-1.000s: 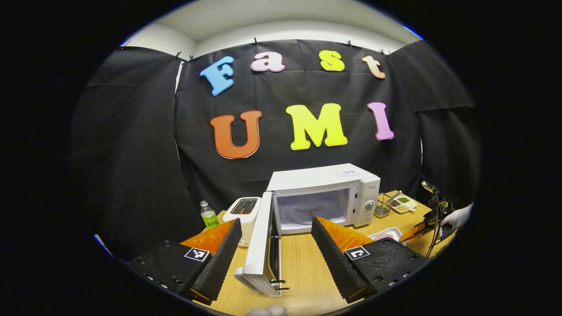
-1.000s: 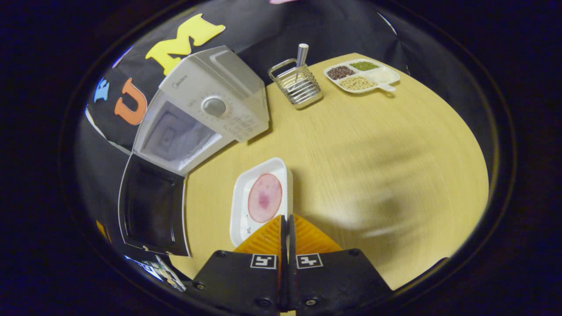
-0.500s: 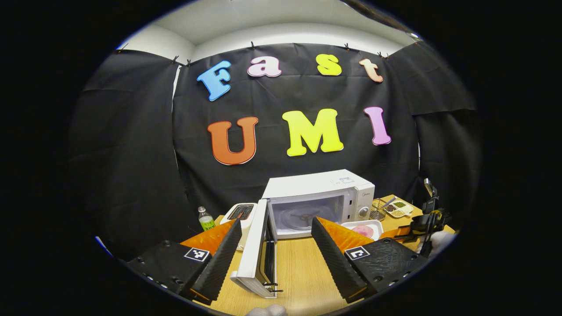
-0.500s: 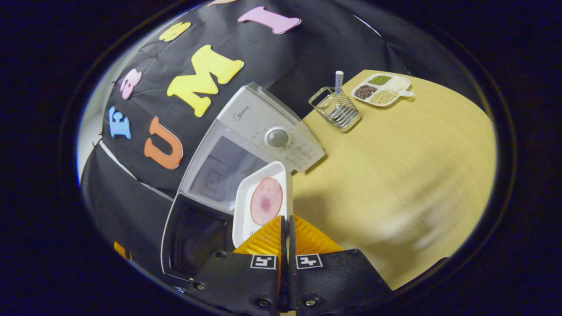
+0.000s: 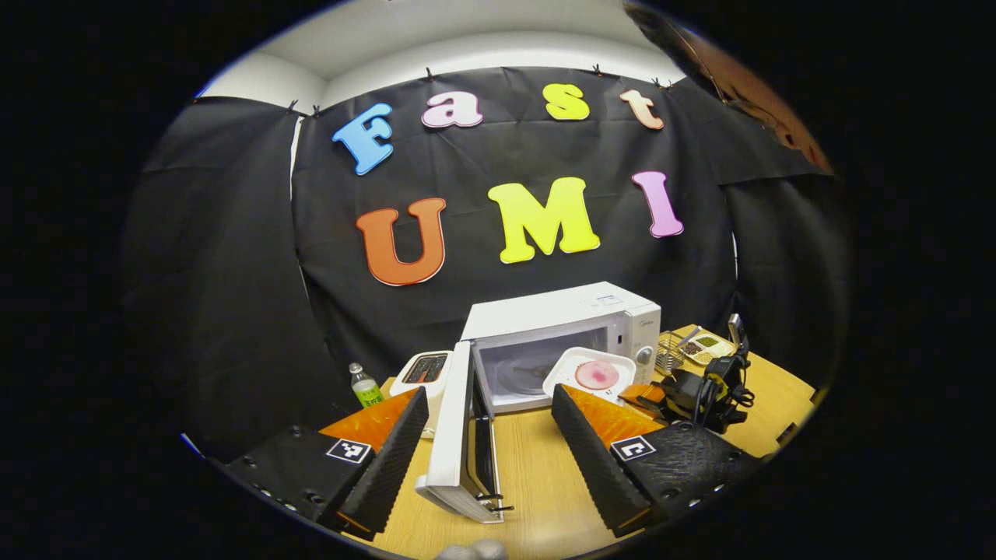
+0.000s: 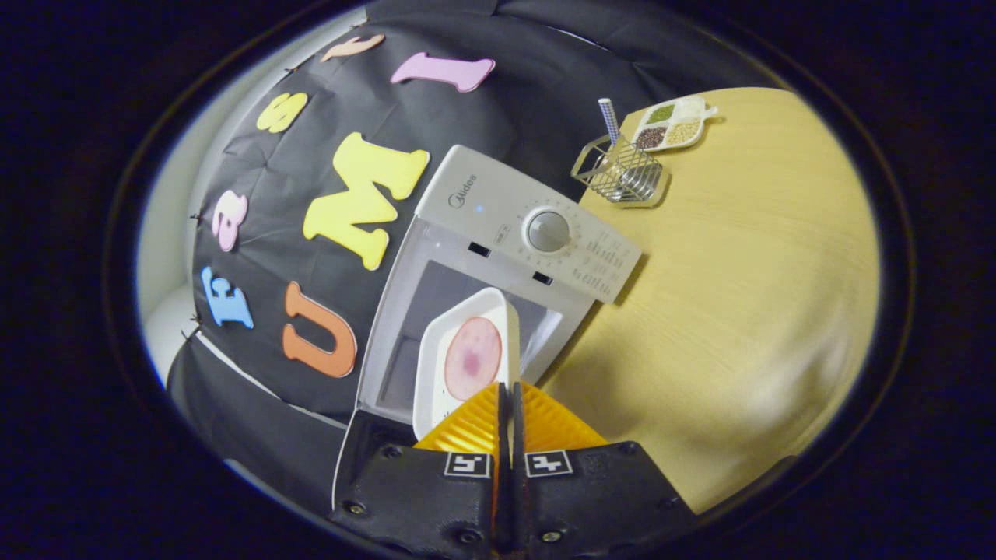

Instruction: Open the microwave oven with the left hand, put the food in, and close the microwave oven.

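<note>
The white microwave (image 5: 564,334) stands at the back of the wooden table with its door (image 5: 459,435) swung wide open toward me. A white tray with a pink slice of food (image 5: 595,373) hangs in front of the open cavity, tilted. My right gripper (image 6: 506,389) is shut on the tray's near rim (image 6: 510,365); in the right gripper view the tray (image 6: 467,358) lies over the cavity's mouth (image 6: 451,288). In the left gripper view the right gripper (image 5: 685,393) shows at the right. My left gripper (image 5: 490,439) is open, its fingers either side of the door's edge, not touching it.
A white toaster (image 5: 420,373) and a small green-labelled bottle (image 5: 362,385) stand left of the microwave. A wire rack (image 6: 622,171) and a divided dish of beans (image 6: 671,128) sit to the microwave's right. Bare tabletop (image 6: 747,257) lies right of the microwave.
My right gripper lifted the tray off the table and carried it to the front of the open cavity. The left gripper stayed open near the door.
</note>
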`<action>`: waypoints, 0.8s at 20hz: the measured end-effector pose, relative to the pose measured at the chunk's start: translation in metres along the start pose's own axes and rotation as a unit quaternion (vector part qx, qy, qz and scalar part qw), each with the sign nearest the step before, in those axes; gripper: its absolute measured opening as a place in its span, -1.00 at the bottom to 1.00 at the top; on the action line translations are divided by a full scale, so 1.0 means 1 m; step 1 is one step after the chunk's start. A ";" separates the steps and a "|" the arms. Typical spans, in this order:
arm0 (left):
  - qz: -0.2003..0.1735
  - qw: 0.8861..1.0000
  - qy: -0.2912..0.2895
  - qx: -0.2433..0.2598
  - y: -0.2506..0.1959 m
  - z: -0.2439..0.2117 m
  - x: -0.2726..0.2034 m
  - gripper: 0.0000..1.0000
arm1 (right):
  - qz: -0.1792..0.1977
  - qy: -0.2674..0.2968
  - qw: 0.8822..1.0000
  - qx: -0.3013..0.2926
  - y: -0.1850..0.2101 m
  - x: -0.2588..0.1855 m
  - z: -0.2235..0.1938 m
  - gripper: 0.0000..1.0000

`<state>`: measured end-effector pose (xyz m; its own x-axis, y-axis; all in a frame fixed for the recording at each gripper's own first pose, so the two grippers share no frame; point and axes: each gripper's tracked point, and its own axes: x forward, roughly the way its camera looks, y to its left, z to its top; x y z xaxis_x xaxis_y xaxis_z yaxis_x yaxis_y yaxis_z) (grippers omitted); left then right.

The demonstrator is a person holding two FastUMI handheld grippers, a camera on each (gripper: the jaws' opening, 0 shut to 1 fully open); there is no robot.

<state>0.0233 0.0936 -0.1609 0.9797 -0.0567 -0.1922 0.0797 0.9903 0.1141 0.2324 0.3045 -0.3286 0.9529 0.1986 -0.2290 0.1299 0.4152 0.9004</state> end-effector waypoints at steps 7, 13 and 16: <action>0.020 0.999 0.018 0.020 0.025 -0.024 0.002 0.92 | -0.021 -0.027 0.999 0.030 0.015 0.070 -0.043 -0.94; 0.028 0.999 0.034 0.013 0.037 -0.043 0.009 0.92 | -0.047 -0.045 0.998 0.016 0.008 0.126 -0.041 -0.93; 0.030 0.999 0.037 0.009 0.041 -0.048 0.016 0.92 | -0.057 -0.052 0.997 0.007 0.004 0.148 -0.036 -0.94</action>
<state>0.0335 0.1391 -0.2063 0.9668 0.0120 -0.2554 0.0257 0.9893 0.1438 0.3637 0.3675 -0.3718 0.9545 0.0579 -0.2925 0.2431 0.4169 0.8758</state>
